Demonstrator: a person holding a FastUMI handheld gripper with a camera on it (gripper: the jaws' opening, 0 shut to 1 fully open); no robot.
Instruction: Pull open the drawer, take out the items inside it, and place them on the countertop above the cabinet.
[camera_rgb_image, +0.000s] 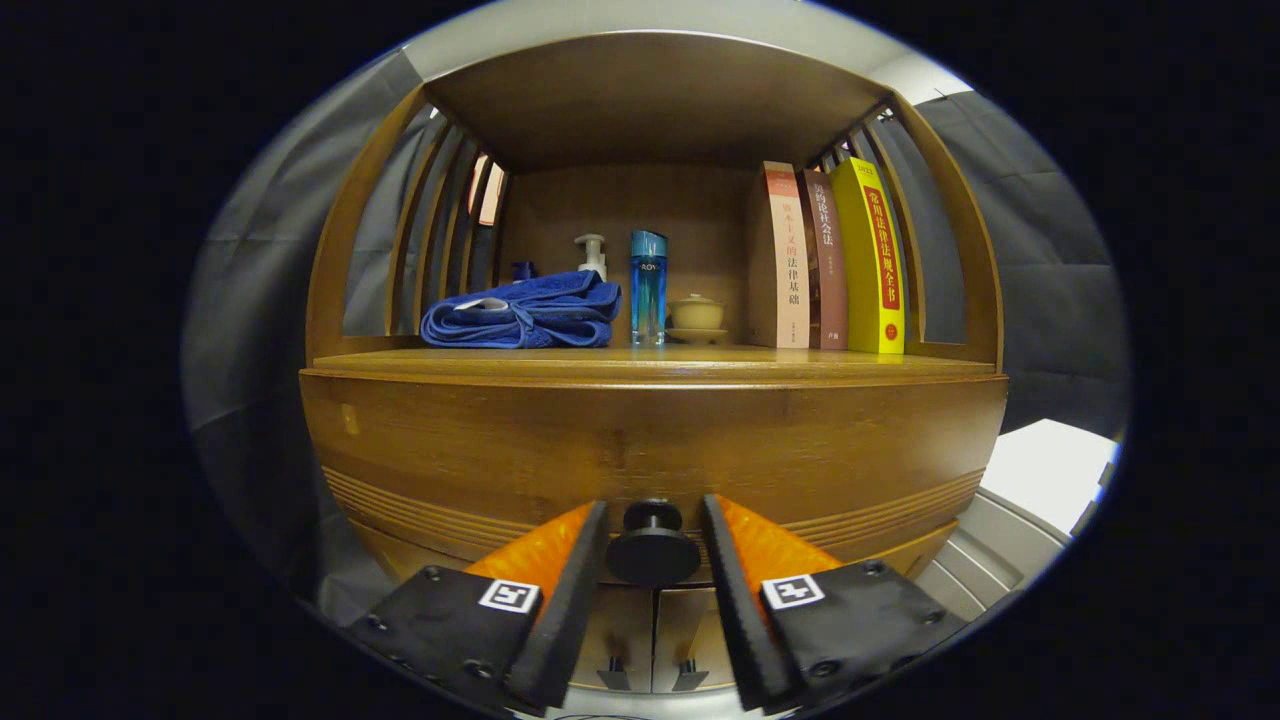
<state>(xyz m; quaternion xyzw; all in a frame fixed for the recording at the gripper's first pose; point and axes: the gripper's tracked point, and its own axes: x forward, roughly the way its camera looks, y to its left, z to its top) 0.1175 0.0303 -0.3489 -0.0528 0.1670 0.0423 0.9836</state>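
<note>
A wooden cabinet faces me, and its drawer front (650, 440) is closed, with a dark round knob (653, 545) low in the middle. My gripper (655, 540) is right up against the drawer, one finger on each side of the knob. A thin gap shows on both sides of the knob, so the gripper is open around it. What lies inside the drawer is hidden. The countertop (700, 362) runs just above the drawer front.
On the countertop lie a folded blue towel (520, 312), a white pump bottle (592, 255), a blue bottle (648, 288), a small lidded cup (697, 318) and three upright books (830, 260). A shelf roof hangs over them. Two cabinet doors (650, 640) sit below the knob.
</note>
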